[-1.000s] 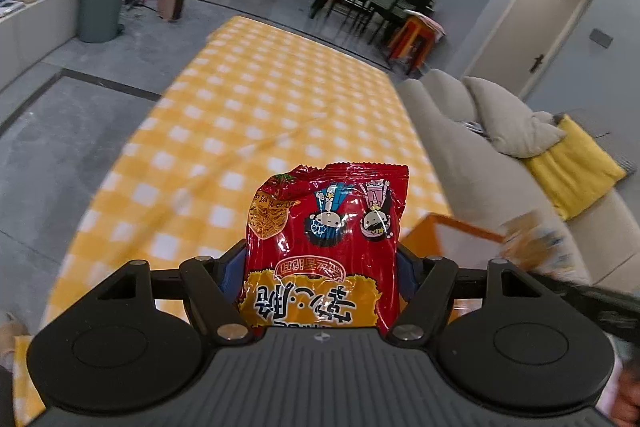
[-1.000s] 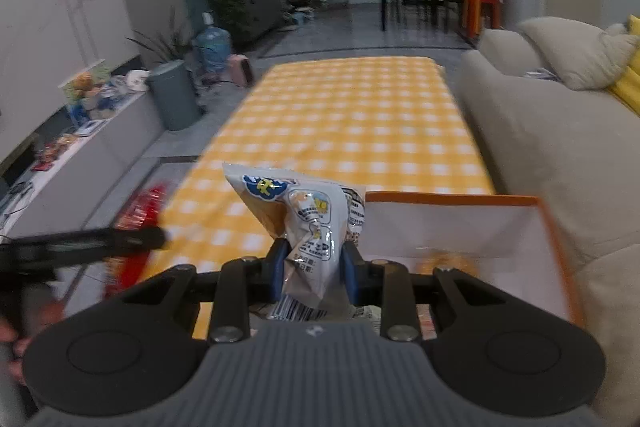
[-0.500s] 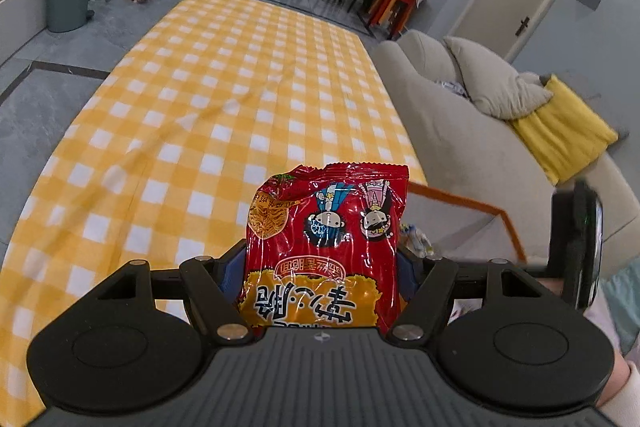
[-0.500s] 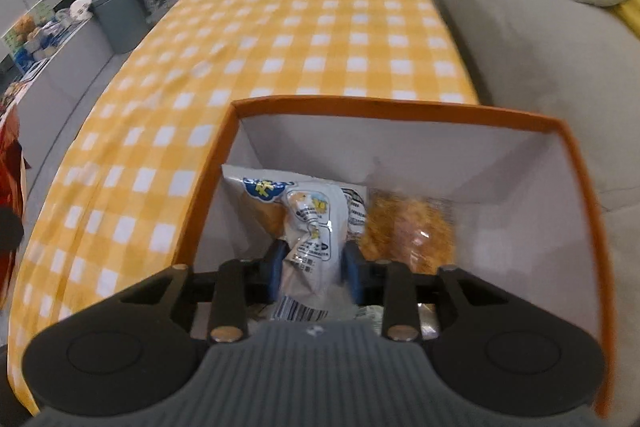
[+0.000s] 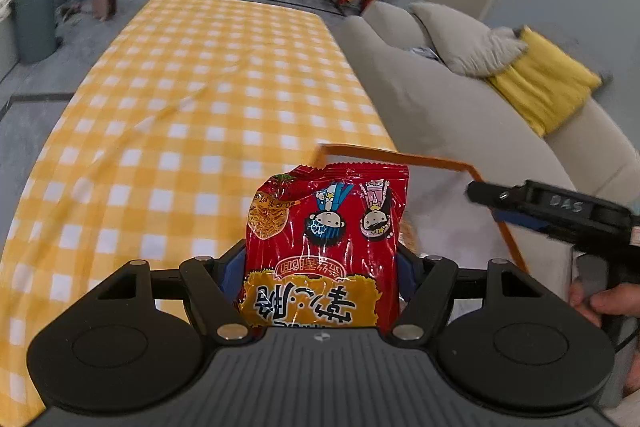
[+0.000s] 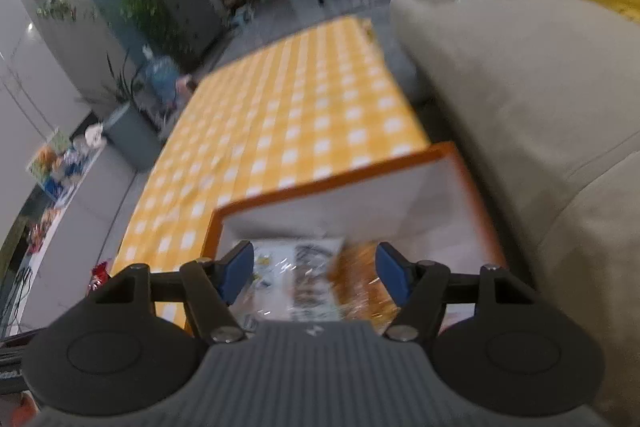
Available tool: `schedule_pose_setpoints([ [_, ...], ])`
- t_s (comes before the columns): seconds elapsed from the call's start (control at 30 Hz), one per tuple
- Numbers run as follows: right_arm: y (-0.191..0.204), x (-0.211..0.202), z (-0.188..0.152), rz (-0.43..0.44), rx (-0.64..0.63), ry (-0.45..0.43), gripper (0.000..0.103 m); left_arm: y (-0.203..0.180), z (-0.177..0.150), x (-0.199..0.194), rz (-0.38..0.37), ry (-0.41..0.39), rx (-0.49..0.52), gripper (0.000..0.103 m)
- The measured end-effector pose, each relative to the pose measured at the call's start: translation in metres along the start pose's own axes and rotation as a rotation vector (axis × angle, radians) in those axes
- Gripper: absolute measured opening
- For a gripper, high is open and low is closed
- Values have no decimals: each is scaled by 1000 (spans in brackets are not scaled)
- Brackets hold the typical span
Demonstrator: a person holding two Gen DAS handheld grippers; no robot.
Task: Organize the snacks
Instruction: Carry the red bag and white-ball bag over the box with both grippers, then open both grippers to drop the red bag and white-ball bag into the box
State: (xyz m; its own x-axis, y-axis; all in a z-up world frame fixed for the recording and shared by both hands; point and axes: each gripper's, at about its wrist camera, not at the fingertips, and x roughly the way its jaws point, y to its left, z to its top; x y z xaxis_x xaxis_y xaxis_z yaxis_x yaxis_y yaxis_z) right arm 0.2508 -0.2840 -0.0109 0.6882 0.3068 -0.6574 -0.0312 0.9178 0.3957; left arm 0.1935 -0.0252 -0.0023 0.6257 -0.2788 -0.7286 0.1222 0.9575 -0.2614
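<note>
Left wrist view: the left gripper [image 5: 320, 267] is clamped on a red noodle-snack packet [image 5: 326, 247], upright between its fingers; the orange-rimmed box [image 5: 420, 159] lies just ahead to its right.

Right wrist view: the right gripper [image 6: 316, 273] has just been opening; its blue pads [image 6: 236, 271] stand apart, clear of the blurred clear-wrapped snack packet [image 6: 296, 275] lying below them inside the box [image 6: 320, 189].

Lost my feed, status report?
Left gripper shut on red snack bag. Right gripper just opened, clear packet dropped in orange-rimmed box. Nothing blocking.

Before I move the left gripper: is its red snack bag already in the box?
No, the left gripper holds the red snack bag above the tablecloth, beside the orange-rimmed box.
</note>
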Motion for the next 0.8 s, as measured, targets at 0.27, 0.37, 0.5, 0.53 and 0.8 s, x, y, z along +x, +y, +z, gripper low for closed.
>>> schedule_pose_setpoints([
  [0.27, -36, -53, 0, 5, 29, -99, 66, -64, -1, 38, -2, 78, 3, 81],
  [0.37, -42, -62, 3, 41, 32, -125, 66, -82, -5, 60, 3, 120, -10, 81],
  [0.5, -50, -64, 5, 87, 62, -145, 66, -101, -7, 91, 17, 168, -24, 81],
  [0.53, -52, -64, 5, 92, 74, -148, 66, -105, -7, 98, 24, 170, -28, 81],
  [0.8, -69, -60, 0, 79, 126, -180, 66, -128, 6, 155, 16, 178, -12, 81],
])
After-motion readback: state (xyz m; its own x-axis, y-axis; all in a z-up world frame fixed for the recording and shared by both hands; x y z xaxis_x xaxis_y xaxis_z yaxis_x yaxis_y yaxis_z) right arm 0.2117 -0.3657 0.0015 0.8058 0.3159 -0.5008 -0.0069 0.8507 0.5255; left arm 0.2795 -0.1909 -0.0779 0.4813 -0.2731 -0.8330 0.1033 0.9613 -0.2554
